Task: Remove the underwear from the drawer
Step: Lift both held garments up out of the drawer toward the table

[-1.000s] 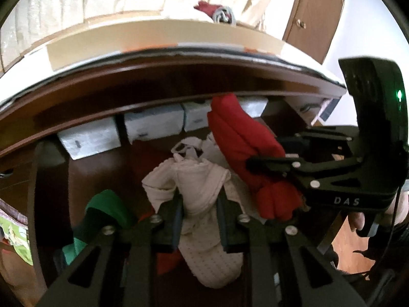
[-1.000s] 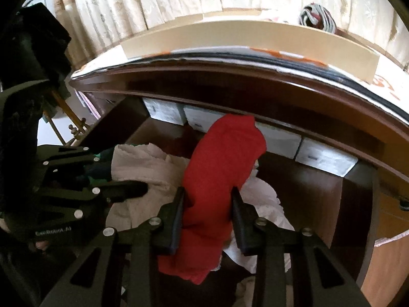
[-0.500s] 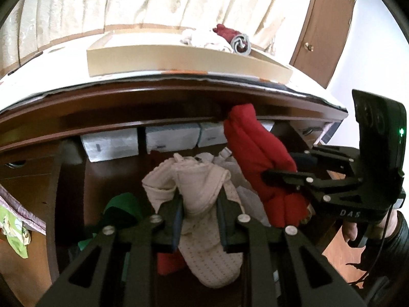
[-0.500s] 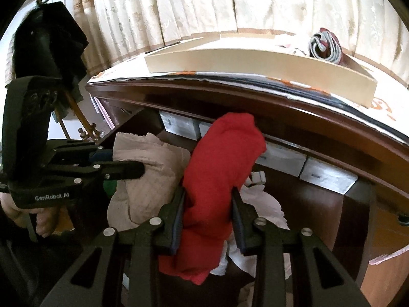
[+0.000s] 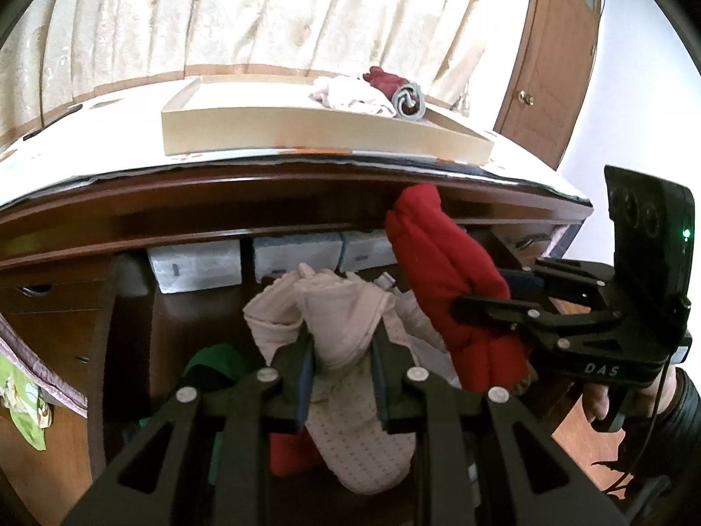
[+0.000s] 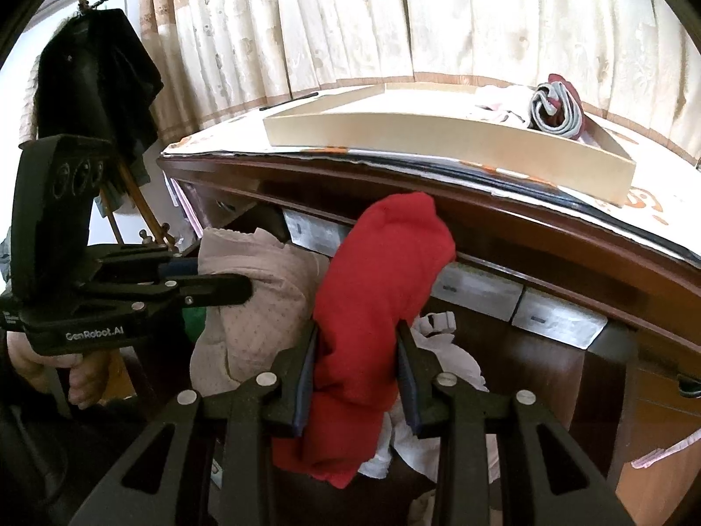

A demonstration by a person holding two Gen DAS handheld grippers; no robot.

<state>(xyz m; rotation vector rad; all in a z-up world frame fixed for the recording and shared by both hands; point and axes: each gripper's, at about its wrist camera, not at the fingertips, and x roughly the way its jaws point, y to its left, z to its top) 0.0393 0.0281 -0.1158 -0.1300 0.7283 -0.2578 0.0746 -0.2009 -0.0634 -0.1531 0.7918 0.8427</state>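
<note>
My left gripper (image 5: 341, 353) is shut on beige dotted underwear (image 5: 346, 333), held above the open wooden drawer (image 5: 131, 350). It also shows in the right wrist view (image 6: 245, 307). My right gripper (image 6: 355, 350) is shut on red underwear (image 6: 377, 289), lifted above the drawer; it shows in the left wrist view (image 5: 442, 271) beside the beige piece. White garments (image 6: 442, 350), a green piece (image 5: 210, 364) and another red piece (image 5: 289, 451) lie in the drawer below.
A shallow cardboard tray (image 5: 324, 131) on the dresser top holds white, red and grey rolled garments (image 5: 372, 94). Grey boxes (image 5: 197, 263) line the drawer's back. A dark coat (image 6: 96, 79) hangs at the left; a door (image 5: 552, 65) stands at the right.
Both grippers have risen with their garments out of the drawer toward the dresser top. The tray on top has come into fuller view.
</note>
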